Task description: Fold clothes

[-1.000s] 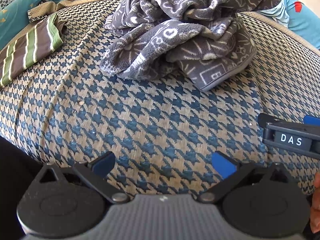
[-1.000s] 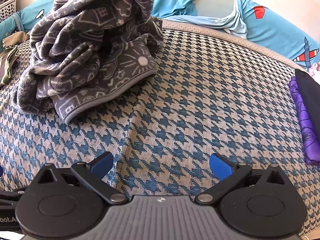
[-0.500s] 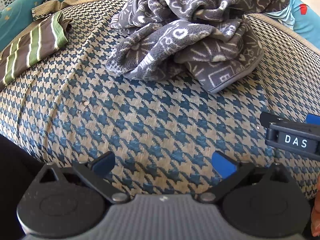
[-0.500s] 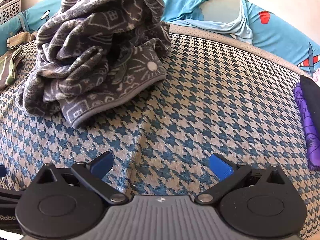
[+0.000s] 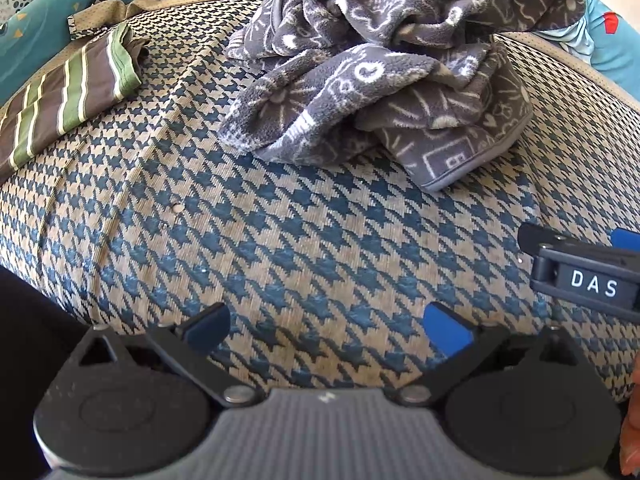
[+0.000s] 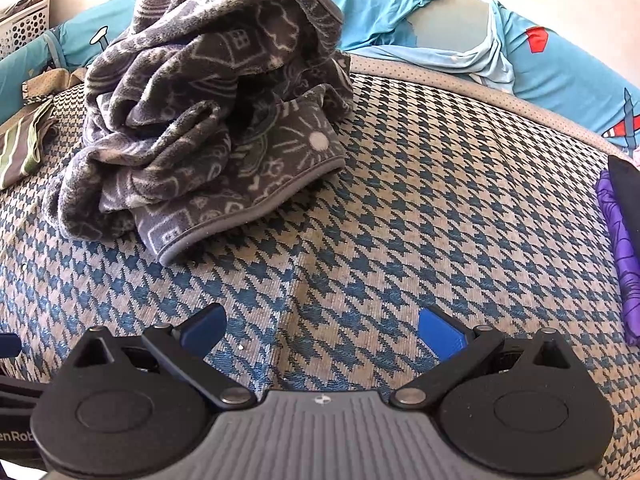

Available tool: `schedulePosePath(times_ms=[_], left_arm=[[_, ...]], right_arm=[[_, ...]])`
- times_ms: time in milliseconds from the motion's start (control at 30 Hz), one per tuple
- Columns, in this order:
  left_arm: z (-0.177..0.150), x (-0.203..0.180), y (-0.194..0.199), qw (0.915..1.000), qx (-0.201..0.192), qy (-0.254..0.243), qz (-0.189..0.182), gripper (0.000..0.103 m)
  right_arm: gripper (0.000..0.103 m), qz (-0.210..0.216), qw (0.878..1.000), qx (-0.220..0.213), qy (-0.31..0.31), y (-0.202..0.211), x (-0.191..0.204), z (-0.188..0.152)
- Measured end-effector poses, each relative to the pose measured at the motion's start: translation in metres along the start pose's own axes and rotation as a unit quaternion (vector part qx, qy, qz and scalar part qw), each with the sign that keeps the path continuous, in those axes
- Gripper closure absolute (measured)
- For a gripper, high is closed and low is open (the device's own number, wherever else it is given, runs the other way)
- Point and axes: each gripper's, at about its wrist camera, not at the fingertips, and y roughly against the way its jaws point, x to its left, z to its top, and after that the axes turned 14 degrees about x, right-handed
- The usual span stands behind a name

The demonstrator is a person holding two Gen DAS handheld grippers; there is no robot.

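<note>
My left gripper (image 5: pixel 327 326) hangs wide apart and empty over the houndstooth cover (image 5: pixel 304 248). My right gripper (image 6: pixel 322 330) is spread just as wide, holding nothing. The crumpled grey fleece garment (image 6: pixel 208 120) lies in a heap on the far side of the cover, apart from both. A striped cloth (image 5: pixel 68 96) sits far left, a purple cloth (image 6: pixel 622 248) at the right edge.

Both wrist views toward crumpled fleece (image 5: pixel 372 80)
</note>
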Motion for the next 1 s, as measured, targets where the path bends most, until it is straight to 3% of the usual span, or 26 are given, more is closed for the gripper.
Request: schedulePosePath(times_ms=[733, 1000], left_arm=[[-0.017, -0.006, 0.005, 1.0000, -0.001, 0.006, 0.002, 0.000], [-0.021, 0.010, 0.007, 1.0000, -0.001, 0.005, 0.002, 0.000]], right_arm=[[0.000, 0.004, 1.000, 0.002, 0.004, 0.000, 0.001, 0.001], [0.000, 0.005, 1.000, 0.003, 0.005, 0.000, 0.001, 0.000]])
